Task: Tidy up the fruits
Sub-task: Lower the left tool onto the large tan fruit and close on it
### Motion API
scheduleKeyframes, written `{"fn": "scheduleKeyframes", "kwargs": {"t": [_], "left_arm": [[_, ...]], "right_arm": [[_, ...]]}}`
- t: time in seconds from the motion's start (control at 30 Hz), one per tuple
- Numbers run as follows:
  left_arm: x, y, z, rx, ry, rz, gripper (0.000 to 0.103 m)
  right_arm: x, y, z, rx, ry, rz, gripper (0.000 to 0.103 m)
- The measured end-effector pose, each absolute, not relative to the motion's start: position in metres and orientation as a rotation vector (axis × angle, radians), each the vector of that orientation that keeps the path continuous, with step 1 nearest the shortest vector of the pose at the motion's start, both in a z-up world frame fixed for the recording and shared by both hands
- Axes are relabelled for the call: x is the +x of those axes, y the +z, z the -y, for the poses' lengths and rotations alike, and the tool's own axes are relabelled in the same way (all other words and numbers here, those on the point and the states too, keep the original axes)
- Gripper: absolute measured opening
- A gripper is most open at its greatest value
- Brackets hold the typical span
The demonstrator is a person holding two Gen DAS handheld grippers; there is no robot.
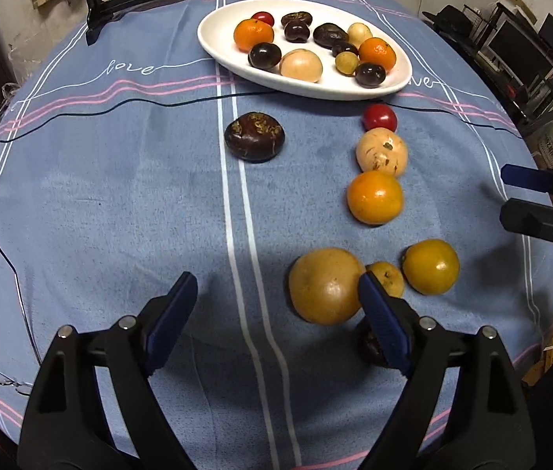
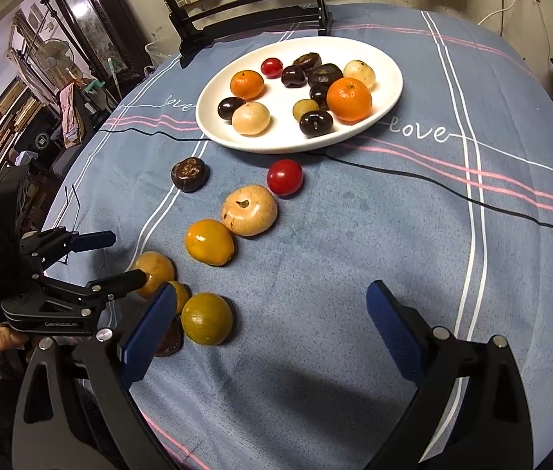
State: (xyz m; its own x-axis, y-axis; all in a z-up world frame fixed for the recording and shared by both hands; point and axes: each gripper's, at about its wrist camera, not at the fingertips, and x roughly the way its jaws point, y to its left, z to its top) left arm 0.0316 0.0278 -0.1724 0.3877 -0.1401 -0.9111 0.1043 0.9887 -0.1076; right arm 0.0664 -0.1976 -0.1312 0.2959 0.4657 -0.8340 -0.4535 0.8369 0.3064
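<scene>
Fruits lie in two groups on the desk point(image 1: 120, 203), which wears a blue striped cloth: a dozen or so sit on the white plate point(image 1: 214, 43) at the upper centre of the left wrist view, and the rest lie loose below it. From the plate's near rim a line runs down the right half of that view: a tomato point(image 1: 379, 116), a pale fruit point(image 1: 381, 151) touching it, an orange point(image 1: 374, 197) just below, then a cluster of a large yellow fruit point(image 1: 325, 286), a small one point(image 1: 388, 276) and a yellow-green one point(image 1: 430, 266). A dark fruit point(image 1: 370, 346) sits partly hidden behind the left gripper point(image 1: 276, 293), whose jaws stand wide and empty, the right finger just in front of the large yellow fruit. One dark chestnut point(image 1: 254, 136) lies alone at centre, well apart from the line. The left half of this view is bare cloth down to the desk edge, save for glasses point(image 1: 6, 380) at the lower left. The right gripper point(image 2: 272, 309) hangs with jaws wide and empty over bare cloth; in its view the whole right side is clear out to the desk's edge. A chair point(image 2: 249, 19) stands against the far edge behind the plate.
</scene>
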Motion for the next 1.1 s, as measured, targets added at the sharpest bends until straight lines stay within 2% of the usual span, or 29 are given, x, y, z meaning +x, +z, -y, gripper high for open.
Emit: {"fn": "scheduleKeyframes", "kwargs": {"t": [0.17, 0.33, 0.53, 0.7, 0.97, 1.1], "left_arm": [[0.032, -0.174, -0.019, -0.049, -0.22, -1.17, 0.08], [0.037, -0.18, -0.013, -0.051, -0.248, -1.182, 0.079], [0.036, -0.184, -0.032, -0.06, -0.215, -1.176, 0.082], [0.028, -0.162, -0.059, -0.049, -0.124, -1.107, 0.083], [0.029, -0.158, -0.094, -0.116, -0.006, -1.105, 0.078], [0.026, -0.152, -0.085, -0.14, -0.064, -1.086, 0.078]], "right_arm": [[0.066, -0.132, 0.201, 0.018, 0.605, -1.12, 0.098], [0.066, -0.132, 0.208, 0.026, 0.585, -1.124, 0.098], [0.067, -0.132, 0.218, 0.049, 0.557, -1.122, 0.098], [0.069, -0.133, 0.218, 0.055, 0.559, -1.124, 0.098], [0.07, -0.133, 0.218, 0.055, 0.558, -1.127, 0.098], [0.071, -0.133, 0.218, 0.054, 0.556, -1.128, 0.098]]}}
